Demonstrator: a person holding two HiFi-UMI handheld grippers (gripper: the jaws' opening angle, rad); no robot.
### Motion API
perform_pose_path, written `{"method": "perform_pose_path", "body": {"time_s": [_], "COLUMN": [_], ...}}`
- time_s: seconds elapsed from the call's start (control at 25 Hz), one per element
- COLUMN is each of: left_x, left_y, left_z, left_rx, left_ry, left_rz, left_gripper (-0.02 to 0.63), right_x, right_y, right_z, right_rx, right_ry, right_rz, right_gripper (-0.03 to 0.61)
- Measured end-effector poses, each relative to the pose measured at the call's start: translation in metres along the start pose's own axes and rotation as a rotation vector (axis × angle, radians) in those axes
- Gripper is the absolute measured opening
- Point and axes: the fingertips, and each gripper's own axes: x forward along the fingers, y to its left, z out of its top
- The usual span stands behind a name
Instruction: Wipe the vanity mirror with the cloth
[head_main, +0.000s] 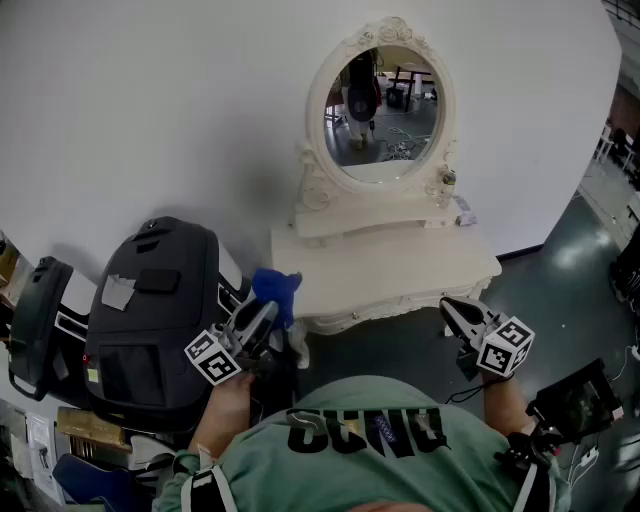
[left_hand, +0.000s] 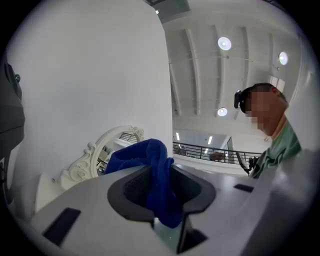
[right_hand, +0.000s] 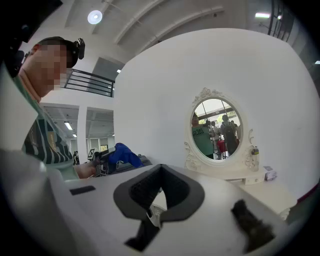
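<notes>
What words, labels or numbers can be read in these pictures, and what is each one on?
Nothing can be quoted with certainty.
Green shirt: large dark letters, upside down and creased, not surely readable.
Small box and bottle on the vanity: labels too small to read.
Marker cubes: square patterns only, no words.

Dark block letters run across the chest of the person's green shirt. From above they stand upside down and folded, so I can't read them for sure. The cube on the left gripper and on the right gripper carries black-and-white square code markers, no words.
</notes>
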Motion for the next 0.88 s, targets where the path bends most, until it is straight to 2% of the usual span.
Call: {"method": "perform_pose_path", "body": {"time_s": [0.2, 0.48, 0.68, 0.88], "left_x": [0.0, -0.025, -0.047, -0.063], "left_y": [0.002, 0.019, 0.031, 0.045], "left_z": [0.016, 0.052, 0.079, 0.094], "left_rx": [0.021, 0.031, 0.061, 0.026], "left_ry": [0.012, -0.013, -0.012, -0.025], "left_rz": [-0.019, -0.047, -0.086, -0.117], "left_gripper": [0.121, 0.121, 0.12, 0.12], "right_x": [0.011, 0.051, 0.08, 0.103], "right_y": [0.004, 0.026, 0.032, 0.046], "right_z": [0.006, 0.013, 0.014, 0.013], "right_rx": [-0.002, -0.007, 0.074, 0.057], "right_ry": [-0.016, -0.017, -0.014, 0.035], "right_rz": [-0.014, -0.016, -0.077, -0.121], "right_gripper": [0.011, 0.011, 0.012, 0.012]}}
